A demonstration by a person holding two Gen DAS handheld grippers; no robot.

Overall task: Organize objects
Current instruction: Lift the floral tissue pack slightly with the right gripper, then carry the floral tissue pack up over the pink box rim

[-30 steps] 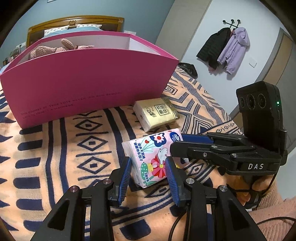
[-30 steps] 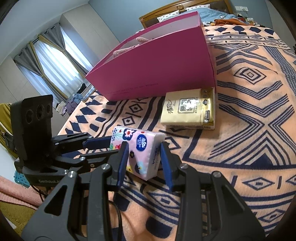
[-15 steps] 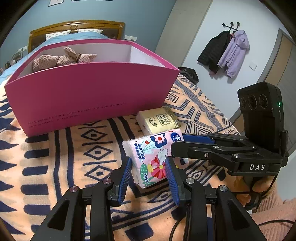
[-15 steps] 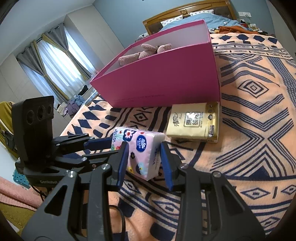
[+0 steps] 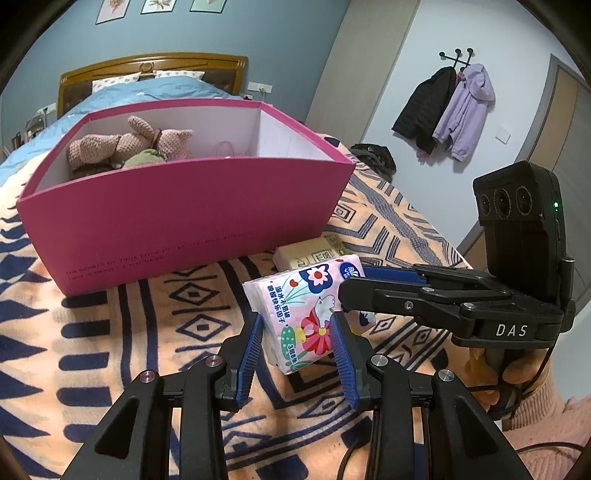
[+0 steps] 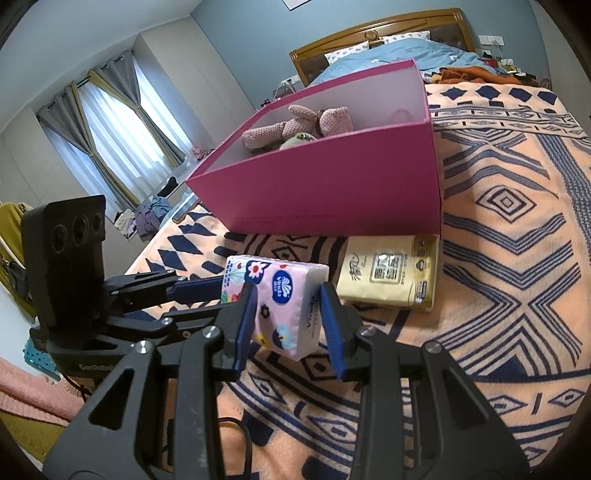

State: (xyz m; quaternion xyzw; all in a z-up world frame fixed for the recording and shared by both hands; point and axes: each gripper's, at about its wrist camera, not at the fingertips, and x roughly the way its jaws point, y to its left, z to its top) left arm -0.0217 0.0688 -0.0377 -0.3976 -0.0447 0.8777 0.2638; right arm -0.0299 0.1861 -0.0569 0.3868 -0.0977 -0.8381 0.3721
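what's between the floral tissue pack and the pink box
In the right wrist view, the yellow tissue pack lies between the floral tissue pack and the pink box.

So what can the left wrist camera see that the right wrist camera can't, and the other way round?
Only the left wrist view shows the two jackets hanging on wall hooks, the framed pictures above the headboard, and the right gripper reaching in from the side.

Only the right wrist view shows the curtained window, clothes on the floor, and the left gripper coming in.

Both show the floral tissue pack held by both grippers, the yellow tissue pack, the pink box holding a knitted toy, and the patterned blanket.
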